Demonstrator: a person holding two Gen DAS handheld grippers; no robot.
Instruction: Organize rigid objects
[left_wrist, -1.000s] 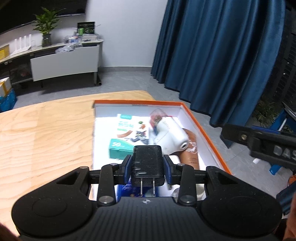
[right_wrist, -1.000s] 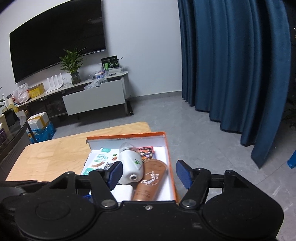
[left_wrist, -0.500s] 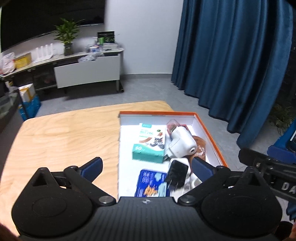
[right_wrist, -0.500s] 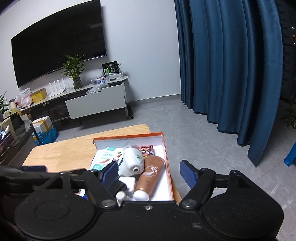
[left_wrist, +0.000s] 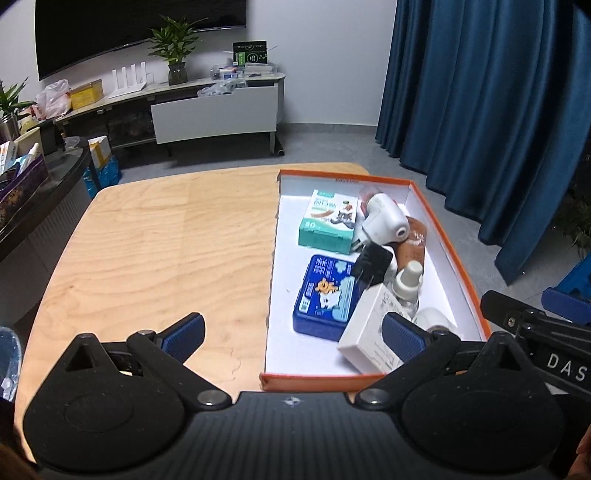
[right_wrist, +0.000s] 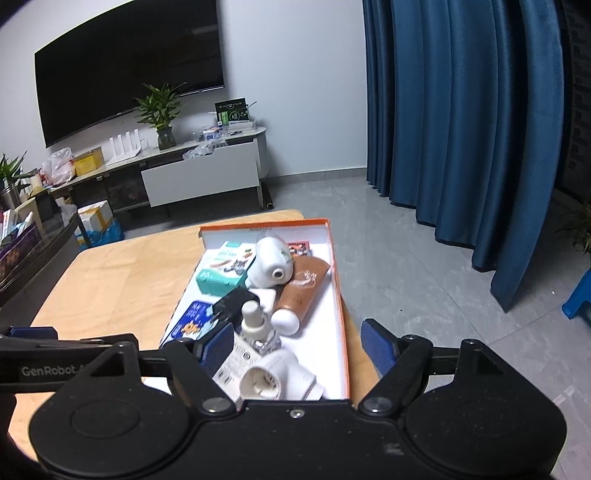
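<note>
Black charger (left_wrist: 371, 263) lies in the orange box (left_wrist: 448, 254), beyond both empty, spread tongs (left_wrist: 291, 332).

The tabletop (left_wrist: 155, 236) is pale, matt wood with visible grain. The orange box (left_wrist: 448, 236) looks like cardboard; the black charger (left_wrist: 373, 262) is matt plastic.

**Bare bench to the left, crowded box to the right**

The wooden bench (left_wrist: 155, 251) is lying bare to the left of the orange box (left_wrist: 448, 258), giving a tool room to pass. Inside the box, the black charger (left_wrist: 371, 264), the small bottle (left_wrist: 406, 284) and the white carton (left_wrist: 373, 328) are crowding the near right half. A strip of white floor along the left wall is staying free.
</note>
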